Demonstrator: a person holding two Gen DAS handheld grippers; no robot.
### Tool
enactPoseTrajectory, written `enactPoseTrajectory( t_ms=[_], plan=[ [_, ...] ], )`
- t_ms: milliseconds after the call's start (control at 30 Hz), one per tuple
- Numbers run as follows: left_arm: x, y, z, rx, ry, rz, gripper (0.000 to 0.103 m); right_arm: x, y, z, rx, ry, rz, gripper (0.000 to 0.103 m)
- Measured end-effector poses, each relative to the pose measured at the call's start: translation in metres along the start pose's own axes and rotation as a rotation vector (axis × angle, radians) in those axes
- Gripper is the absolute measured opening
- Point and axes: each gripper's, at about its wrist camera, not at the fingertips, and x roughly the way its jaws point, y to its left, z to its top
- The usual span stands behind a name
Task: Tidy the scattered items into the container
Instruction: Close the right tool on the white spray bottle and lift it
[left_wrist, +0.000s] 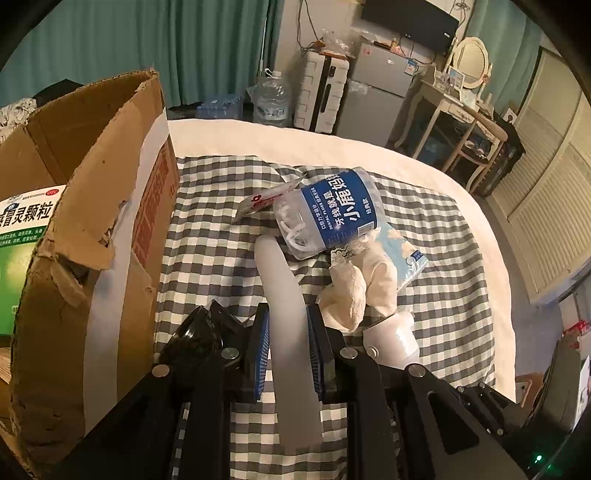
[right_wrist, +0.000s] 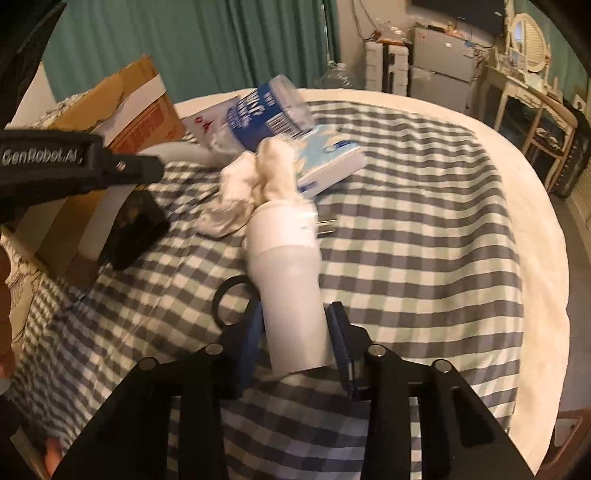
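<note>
My left gripper (left_wrist: 284, 325) is shut on a long frosted white tube (left_wrist: 286, 317) that points up toward the pile. My right gripper (right_wrist: 295, 325) is shut on a white bottle (right_wrist: 290, 280) with a white cap, lying on the checked cloth (right_wrist: 424, 221). The open cardboard box (left_wrist: 110, 206) stands at the left, with a green medicine box (left_wrist: 22, 229) inside. On the cloth lie a blue-labelled floss jar (left_wrist: 332, 210), a white crumpled cloth (left_wrist: 354, 288), a light blue tissue pack (left_wrist: 406, 254) and black sunglasses (left_wrist: 199, 332).
The checked cloth covers a white bed (left_wrist: 461, 206). Behind it stand a water jug (left_wrist: 271, 99), a white suitcase (left_wrist: 321, 92), a grey fridge (left_wrist: 376, 92) and a dressing table with a mirror (left_wrist: 465, 96). The left gripper's body (right_wrist: 74, 166) crosses the right wrist view.
</note>
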Motion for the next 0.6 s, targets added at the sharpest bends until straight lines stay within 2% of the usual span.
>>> enactPoseTrajectory(
  t_ms=[367,600],
  plan=[
    [-0.018,0.005,0.007,-0.025,-0.044,-0.019,0.020,-0.043,0.003,0.012,0.030,-0.077,-0.004,0.032],
    [-0.040,0.009,0.012,-0.041,-0.089,-0.046,0.020,-0.067,0.005,0.012,0.043,-0.089,-0.034,0.032]
  ],
)
